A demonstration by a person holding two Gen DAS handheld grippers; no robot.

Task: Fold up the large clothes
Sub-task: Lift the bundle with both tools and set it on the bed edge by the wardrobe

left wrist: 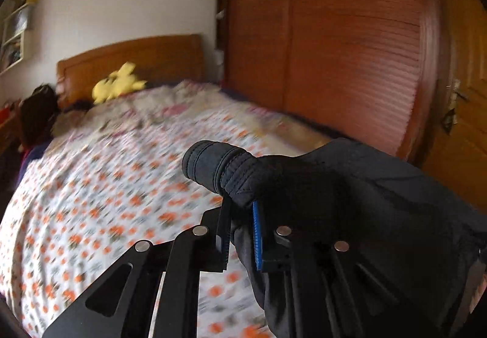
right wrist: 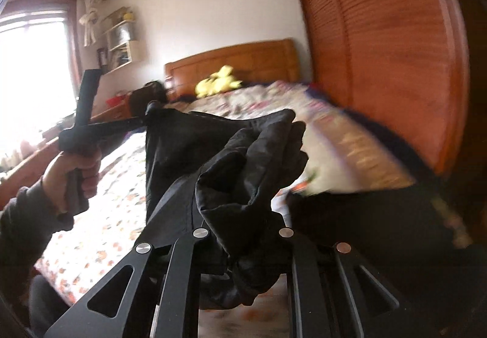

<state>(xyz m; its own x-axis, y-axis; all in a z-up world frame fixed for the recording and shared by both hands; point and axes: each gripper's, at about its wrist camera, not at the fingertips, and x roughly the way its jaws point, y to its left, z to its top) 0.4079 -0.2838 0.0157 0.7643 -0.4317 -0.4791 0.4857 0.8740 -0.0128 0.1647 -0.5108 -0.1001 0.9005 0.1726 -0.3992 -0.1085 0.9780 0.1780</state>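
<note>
- Left gripper (left wrist: 240, 216) was raised above the floral-print bedsheet (left wrist: 91, 186), jaws clamped on the black padded fabric garment (left wrist: 350, 186), its ribbed cuff jutting past the tips.
- Right gripper (right wrist: 243, 246) was level, jaws clamped on bunched garment cloth between them.

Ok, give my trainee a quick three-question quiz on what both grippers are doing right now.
1. True or false: the left gripper is shut on the black garment.
2. What lies near the headboard? A) yellow plush toy B) red suitcase C) stack of books
3. Fill in: the right gripper holds bunched black fabric above the floral ____.

Key: 1 true; 2 A; 3 bedspread.
</note>
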